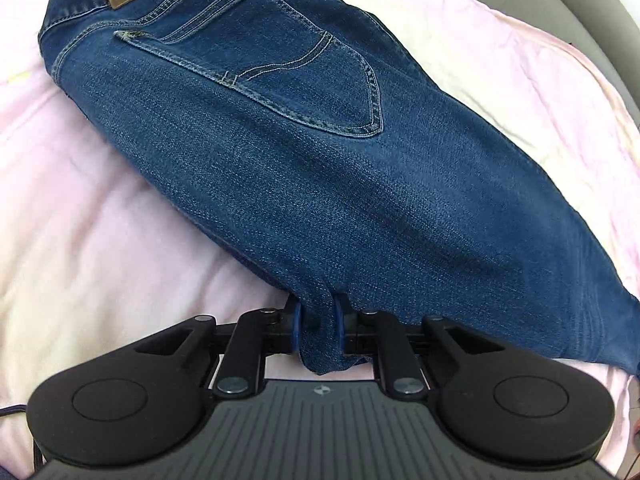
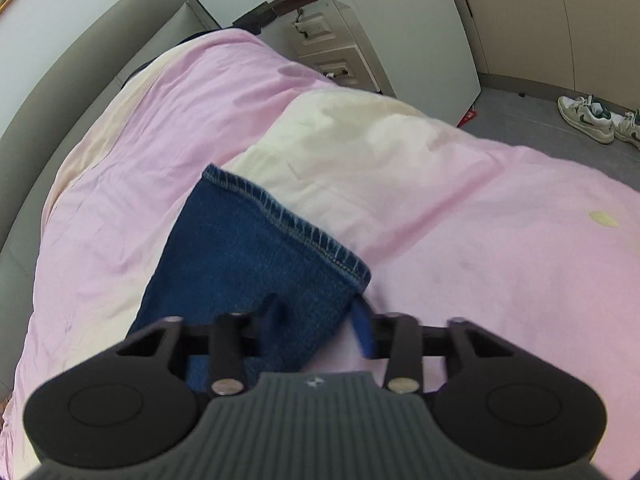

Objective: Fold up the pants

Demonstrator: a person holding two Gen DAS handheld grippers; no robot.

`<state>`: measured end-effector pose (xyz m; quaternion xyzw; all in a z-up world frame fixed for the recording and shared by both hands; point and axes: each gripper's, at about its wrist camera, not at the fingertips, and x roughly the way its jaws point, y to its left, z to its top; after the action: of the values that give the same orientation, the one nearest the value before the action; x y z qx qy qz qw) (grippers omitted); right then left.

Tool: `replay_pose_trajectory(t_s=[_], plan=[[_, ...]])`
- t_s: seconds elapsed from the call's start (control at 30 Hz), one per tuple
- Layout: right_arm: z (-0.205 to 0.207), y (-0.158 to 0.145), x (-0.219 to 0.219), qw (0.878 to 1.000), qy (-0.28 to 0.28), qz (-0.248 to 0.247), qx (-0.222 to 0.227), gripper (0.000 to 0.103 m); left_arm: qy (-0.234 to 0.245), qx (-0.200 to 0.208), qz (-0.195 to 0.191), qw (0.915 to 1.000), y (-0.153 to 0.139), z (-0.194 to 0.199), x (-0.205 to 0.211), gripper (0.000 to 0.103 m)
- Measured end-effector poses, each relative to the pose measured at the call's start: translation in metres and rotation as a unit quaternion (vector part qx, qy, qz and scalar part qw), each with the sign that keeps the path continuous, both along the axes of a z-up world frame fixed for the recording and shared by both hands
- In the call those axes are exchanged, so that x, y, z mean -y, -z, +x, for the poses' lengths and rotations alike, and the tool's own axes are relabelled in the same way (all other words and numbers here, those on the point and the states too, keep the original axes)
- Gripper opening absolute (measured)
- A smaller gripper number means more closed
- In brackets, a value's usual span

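Blue jeans (image 1: pixel 280 152) lie on a pink and cream bed cover (image 1: pixel 100 220), back pocket and brown leather label up, waistband at the far left. My left gripper (image 1: pixel 318 328) is shut on a bunched fold of the jeans at the near edge. In the right wrist view the hemmed leg end of the jeans (image 2: pixel 256 256) lies on the cover (image 2: pixel 480 240). My right gripper (image 2: pixel 320 320) stands over it with its jaws apart; the denim lies between them, and the right blue pad (image 2: pixel 362 328) is clear of the cloth.
A grey padded headboard (image 2: pixel 80 60) runs along the left. White drawers and cabinets (image 2: pixel 360 40) stand beyond the bed. A pair of white sneakers (image 2: pixel 592 120) lies on the grey floor at right.
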<state>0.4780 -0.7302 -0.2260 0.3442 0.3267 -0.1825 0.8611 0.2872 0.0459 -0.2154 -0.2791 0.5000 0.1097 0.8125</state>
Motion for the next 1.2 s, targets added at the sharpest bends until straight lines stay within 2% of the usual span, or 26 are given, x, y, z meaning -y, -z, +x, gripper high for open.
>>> replay_pose_trajectory(t_s=[0.07, 0.17, 0.2, 0.3, 0.33, 0.37, 0.47, 0.6, 0.63, 0.67, 0.73, 0.83, 0.93, 1.03, 1.07, 1.1, 1.13, 1.2], plan=[[0.011, -0.014, -0.001, 0.999, -0.018, -0.027, 0.008, 0.009, 0.005, -0.001, 0.008, 1.0, -0.001, 0.001, 0.002, 0.018], [0.033, -0.041, -0.014, 0.994, -0.063, -0.089, -0.007, 0.0, 0.003, -0.001, 0.012, 0.9999, 0.001, 0.006, 0.003, 0.018], [0.036, -0.052, -0.017, 0.993, -0.069, -0.099, 0.005, 0.0, 0.001, -0.001, 0.013, 0.9999, 0.001, 0.008, 0.004, 0.018], [0.035, -0.088, -0.026, 0.984, -0.073, -0.139, 0.081, 0.0, 0.002, 0.003, 0.016, 0.9999, 0.002, 0.008, 0.005, 0.018], [0.036, -0.091, -0.027, 0.983, -0.073, -0.141, 0.09, 0.0, 0.0, 0.002, 0.016, 0.9999, 0.002, 0.008, 0.005, 0.018], [0.041, -0.088, -0.027, 0.983, -0.077, -0.146, 0.08, 0.0, -0.001, 0.002, 0.015, 0.9999, 0.002, 0.008, 0.004, 0.017], [0.057, -0.054, -0.026, 0.984, -0.079, -0.157, -0.017, 0.0, 0.0, 0.0, 0.019, 0.9998, -0.001, 0.008, 0.005, 0.017], [0.054, -0.015, -0.011, 0.99, -0.068, -0.121, -0.04, 0.0, 0.005, 0.002, 0.021, 0.9998, -0.002, 0.004, 0.005, 0.018], [0.053, -0.011, -0.007, 0.991, -0.065, -0.113, -0.041, 0.005, 0.002, 0.002, 0.018, 0.9998, -0.002, 0.004, 0.004, 0.018], [0.05, -0.009, -0.004, 0.991, -0.058, -0.114, -0.042, 0.021, 0.0, 0.002, 0.016, 0.9999, -0.001, 0.004, 0.004, 0.018], [0.043, -0.007, 0.001, 0.993, -0.042, -0.11, -0.033, 0.035, -0.003, 0.002, 0.014, 0.9999, 0.0, 0.004, 0.003, 0.018], [0.034, 0.002, 0.016, 0.998, -0.036, -0.045, -0.024, 0.038, -0.006, 0.004, 0.006, 1.0, 0.002, 0.003, 0.001, 0.024], [0.026, 0.019, 0.025, 1.0, -0.017, 0.018, -0.013, 0.04, -0.014, 0.005, -0.001, 0.9999, 0.006, 0.0, -0.001, 0.03], [0.024, 0.036, 0.026, 0.998, 0.011, 0.061, 0.004, 0.041, -0.014, 0.009, -0.004, 0.9999, 0.007, -0.002, -0.003, 0.03], [0.024, 0.039, 0.026, 0.997, 0.019, 0.069, 0.012, 0.04, -0.014, 0.01, -0.009, 0.9998, 0.007, -0.002, -0.004, 0.026], [0.025, 0.042, 0.024, 0.997, 0.024, 0.073, 0.018, 0.038, -0.016, 0.011, -0.013, 0.9997, 0.007, -0.002, -0.005, 0.025], [0.026, 0.043, 0.023, 0.996, 0.026, 0.077, 0.022, 0.028, -0.02, 0.011, -0.014, 0.9996, 0.006, -0.001, -0.005, 0.024], [0.028, 0.038, 0.019, 0.996, 0.026, 0.077, 0.025, 0.023, -0.023, 0.01, -0.009, 0.9996, 0.003, -0.001, -0.003, 0.021]])
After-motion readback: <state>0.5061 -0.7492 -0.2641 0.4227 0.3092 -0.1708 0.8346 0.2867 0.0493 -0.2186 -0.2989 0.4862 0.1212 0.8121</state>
